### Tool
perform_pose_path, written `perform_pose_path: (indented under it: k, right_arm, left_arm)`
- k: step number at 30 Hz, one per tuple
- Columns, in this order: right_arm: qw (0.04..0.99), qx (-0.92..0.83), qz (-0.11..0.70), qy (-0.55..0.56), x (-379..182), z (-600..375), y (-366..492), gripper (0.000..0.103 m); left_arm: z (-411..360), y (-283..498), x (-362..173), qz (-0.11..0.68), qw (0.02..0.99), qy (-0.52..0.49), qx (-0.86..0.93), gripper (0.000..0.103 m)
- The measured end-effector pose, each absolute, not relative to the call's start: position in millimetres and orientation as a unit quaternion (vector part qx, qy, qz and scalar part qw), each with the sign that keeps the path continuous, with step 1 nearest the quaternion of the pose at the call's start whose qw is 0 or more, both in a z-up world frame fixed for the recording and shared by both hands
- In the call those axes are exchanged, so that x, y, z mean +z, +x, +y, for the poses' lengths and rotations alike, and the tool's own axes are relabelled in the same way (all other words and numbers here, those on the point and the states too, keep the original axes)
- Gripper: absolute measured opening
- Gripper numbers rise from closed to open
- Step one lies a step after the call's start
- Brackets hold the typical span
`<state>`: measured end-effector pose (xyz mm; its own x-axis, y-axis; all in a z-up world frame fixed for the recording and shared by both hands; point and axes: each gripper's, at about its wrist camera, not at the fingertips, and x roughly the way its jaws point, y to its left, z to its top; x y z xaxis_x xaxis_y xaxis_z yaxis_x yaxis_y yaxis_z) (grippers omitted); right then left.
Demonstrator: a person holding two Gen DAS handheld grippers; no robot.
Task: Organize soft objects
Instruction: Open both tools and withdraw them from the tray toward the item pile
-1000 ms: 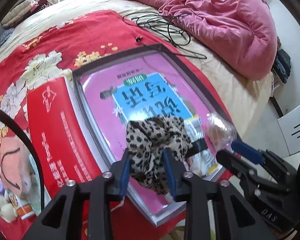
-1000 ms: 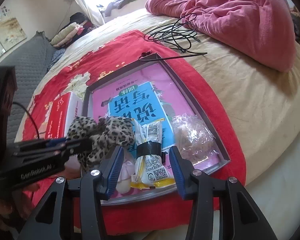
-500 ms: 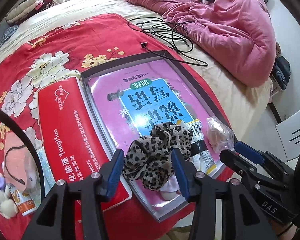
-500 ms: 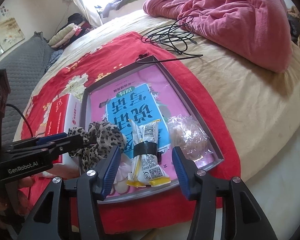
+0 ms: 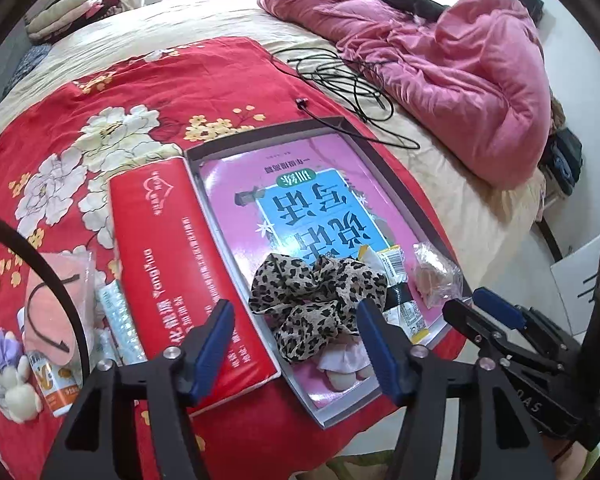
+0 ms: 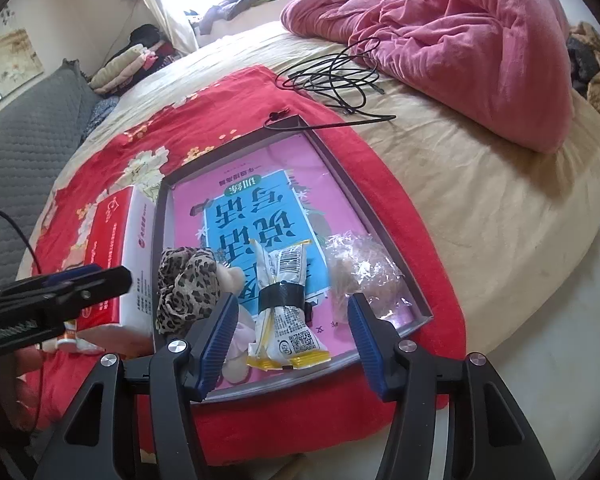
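My left gripper (image 5: 296, 344) has its fingers spreading wider, clear of the leopard-print scrunchie (image 5: 316, 304), which lies loose in the near end of the shallow tray (image 5: 396, 184). My right gripper (image 6: 288, 340) is opening too, its 2 fingers hovering around the taped snack packet (image 6: 286, 304) without pinching it. The tray sits on a red floral blanket (image 5: 112, 104) on the bed, just beside a red tissue pack (image 5: 188, 276).

Tray's (image 5: 396, 184) far half lies bare; black cable (image 5: 340, 76) (tangled) lies beyond.

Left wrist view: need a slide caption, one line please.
Left gripper, jaws opening, above leopard scrunchie lying free in the tray.
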<state>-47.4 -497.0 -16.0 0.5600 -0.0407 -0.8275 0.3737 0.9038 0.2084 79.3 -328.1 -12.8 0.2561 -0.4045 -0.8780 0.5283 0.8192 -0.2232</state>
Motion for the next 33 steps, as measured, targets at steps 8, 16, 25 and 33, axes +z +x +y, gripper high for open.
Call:
perform_pose_path:
  k: [8,16,25,33]
  right_arm:
    - [0.864,-0.126,0.454,0.178,-13.1,-493.3,-49.1,0.069]
    - [0.865,-0.132,0.454,0.167,-6.7,-486.6,-48.3,0.072]
    - [0.867,-0.143,0.453,0.148,4.9,-476.8,-48.1,0.074]
    - [0.873,-0.136,0.452,0.126,15.2,-458.3,-44.8,0.074]
  left_arm:
    - [-310.2,76.6,0.6,0.527,0.797,0.044,-0.291,0.072]
    - [-299.3,71.4,11.2,0.517,0.807,0.048,-0.281,0.074]
    - [-283.2,64.7,17.4,0.511,0.820,0.059,-0.252,0.082]
    - [-270.1,57.0,25.9,0.500,0.829,0.069,-0.240,0.082]
